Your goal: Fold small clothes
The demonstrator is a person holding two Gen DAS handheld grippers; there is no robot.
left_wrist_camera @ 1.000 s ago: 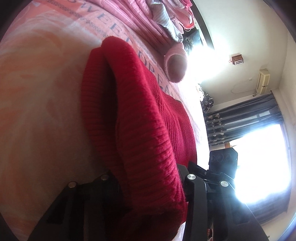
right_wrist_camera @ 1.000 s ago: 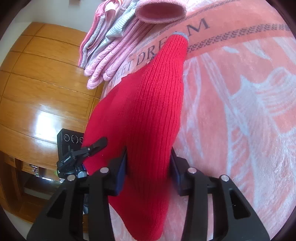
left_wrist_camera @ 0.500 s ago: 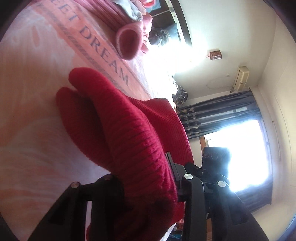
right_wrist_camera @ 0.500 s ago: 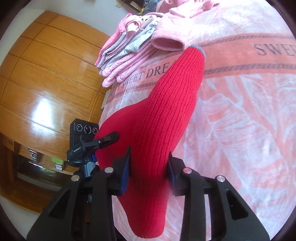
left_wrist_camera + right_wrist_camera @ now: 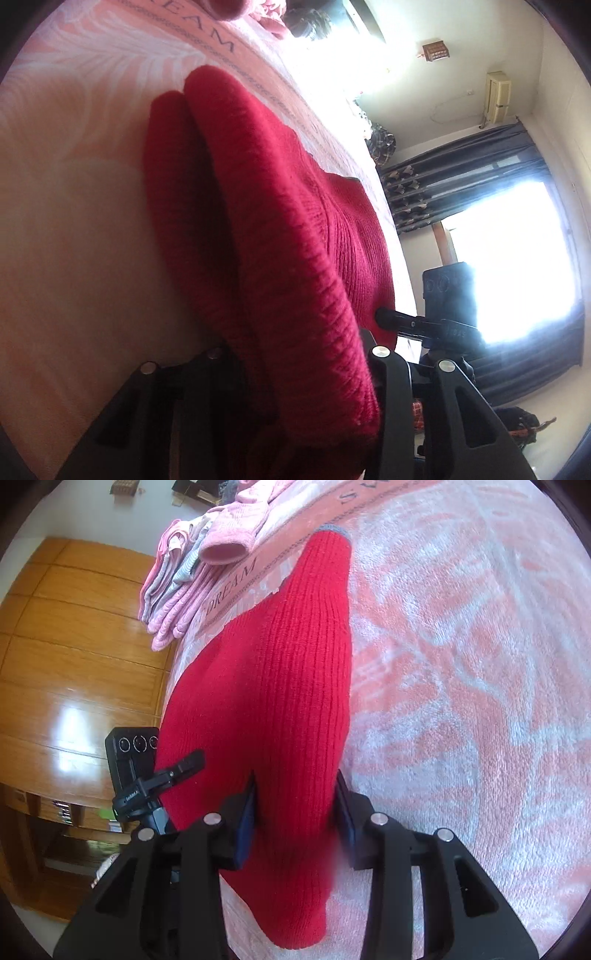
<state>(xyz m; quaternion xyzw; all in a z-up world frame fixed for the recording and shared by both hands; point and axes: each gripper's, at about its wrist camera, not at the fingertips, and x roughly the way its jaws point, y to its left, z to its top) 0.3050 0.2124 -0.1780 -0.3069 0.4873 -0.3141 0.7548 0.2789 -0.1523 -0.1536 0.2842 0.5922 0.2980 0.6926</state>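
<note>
Gripping red knit garment [image 5: 288, 686] over pink blanket [image 5: 461, 701]: both hand-held grippers, wooden wardrobe [image 5: 74, 657] beside.

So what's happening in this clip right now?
A person is folding a red knit garment on a pink blanket. The left hand-held gripper and right hand-held gripper are each shut on part of it, holding it up off the blanket. A stack of folded pink clothes lies beyond.

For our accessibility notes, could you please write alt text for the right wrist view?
The right hand-held gripper is closed on a red ribbed knit garment stretched over a pink patterned blanket. A stack of folded pink clothes lies beyond, by a wooden wardrobe.
</note>
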